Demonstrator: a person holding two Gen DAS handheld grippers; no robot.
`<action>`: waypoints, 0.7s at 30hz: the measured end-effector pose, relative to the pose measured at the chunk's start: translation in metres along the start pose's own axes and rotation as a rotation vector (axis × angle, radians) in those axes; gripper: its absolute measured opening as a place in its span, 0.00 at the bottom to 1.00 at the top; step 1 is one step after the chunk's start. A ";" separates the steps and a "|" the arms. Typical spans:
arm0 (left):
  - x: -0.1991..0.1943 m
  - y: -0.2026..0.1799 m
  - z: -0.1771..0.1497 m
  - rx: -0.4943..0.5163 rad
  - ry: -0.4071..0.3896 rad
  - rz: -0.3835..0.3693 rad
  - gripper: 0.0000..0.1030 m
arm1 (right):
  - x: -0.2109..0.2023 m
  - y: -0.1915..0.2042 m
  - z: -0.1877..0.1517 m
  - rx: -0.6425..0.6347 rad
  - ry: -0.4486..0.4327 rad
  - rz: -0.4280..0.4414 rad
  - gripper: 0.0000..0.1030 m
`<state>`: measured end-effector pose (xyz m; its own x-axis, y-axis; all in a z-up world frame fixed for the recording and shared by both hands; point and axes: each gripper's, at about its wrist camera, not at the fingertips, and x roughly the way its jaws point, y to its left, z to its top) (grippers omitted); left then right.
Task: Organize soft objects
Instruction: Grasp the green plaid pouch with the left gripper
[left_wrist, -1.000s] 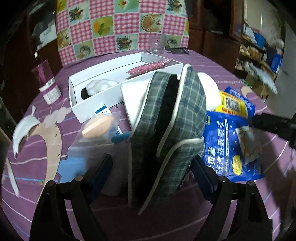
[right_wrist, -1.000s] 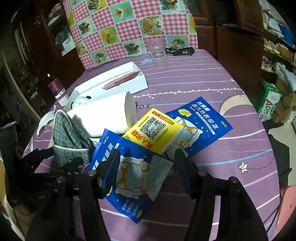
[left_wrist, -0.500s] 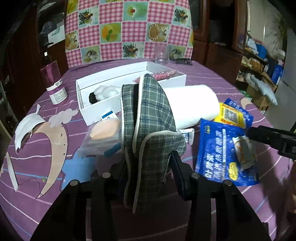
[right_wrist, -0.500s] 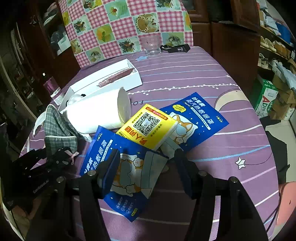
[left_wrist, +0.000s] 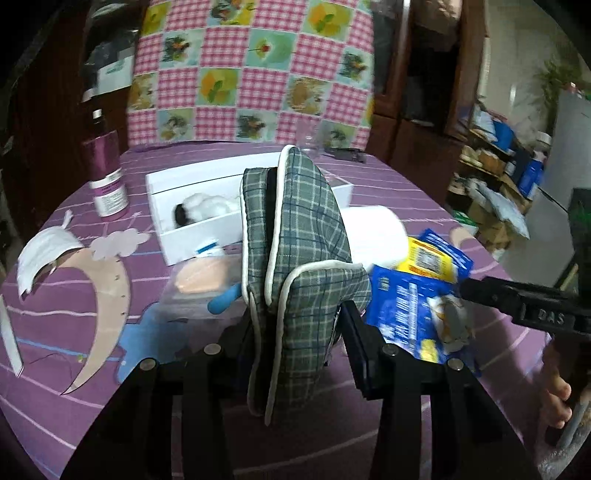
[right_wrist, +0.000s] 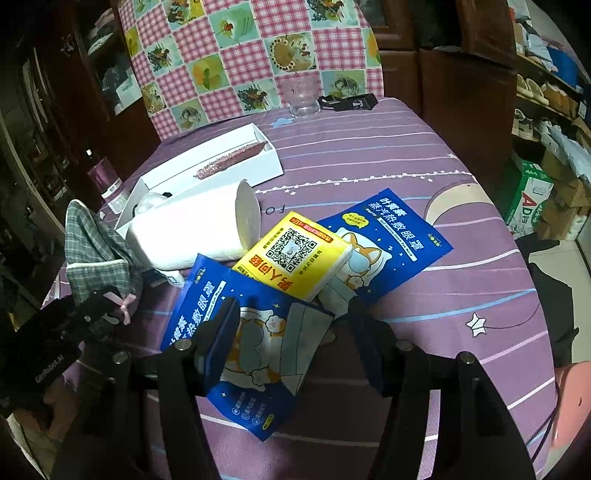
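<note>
My left gripper (left_wrist: 295, 332) is shut on a green plaid fabric pouch (left_wrist: 299, 251) with white piping and holds it upright above the purple tablecloth; the pouch also shows in the right wrist view (right_wrist: 99, 251). My right gripper (right_wrist: 291, 332) is open and empty, hovering over a blue eye-mask packet (right_wrist: 236, 350). A yellow tissue pack (right_wrist: 295, 258), a second blue packet (right_wrist: 391, 243) and a white paper roll (right_wrist: 195, 229) lie just beyond it.
A white open box (left_wrist: 199, 218) holds a cotton ball (left_wrist: 207, 203) and a pink glittery strip (right_wrist: 229, 162). A purple bottle (left_wrist: 107, 173) stands at the far left. A clear bag with a beige sponge (left_wrist: 207, 277) lies near the box. A glass (right_wrist: 303, 99) stands at the back.
My left gripper has closed on the plaid pouch and lifted it, pulling back from the table. My right gripper has stayed open over the blue packet.
</note>
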<state>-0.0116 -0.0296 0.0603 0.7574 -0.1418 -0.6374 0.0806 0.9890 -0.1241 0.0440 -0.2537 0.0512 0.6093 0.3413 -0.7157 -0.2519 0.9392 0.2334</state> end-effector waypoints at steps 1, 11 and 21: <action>0.000 -0.003 -0.001 0.014 -0.001 -0.015 0.41 | 0.000 0.000 0.000 -0.002 -0.001 0.004 0.60; 0.010 -0.008 -0.003 0.024 0.055 -0.022 0.41 | 0.012 -0.004 -0.003 0.020 0.068 -0.025 0.60; 0.026 -0.029 -0.011 0.114 0.139 -0.043 0.41 | 0.024 -0.005 -0.008 0.044 0.150 0.030 0.61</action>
<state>-0.0017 -0.0625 0.0391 0.6553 -0.1809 -0.7334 0.1898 0.9792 -0.0720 0.0541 -0.2505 0.0281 0.4825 0.3625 -0.7974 -0.2332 0.9306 0.2820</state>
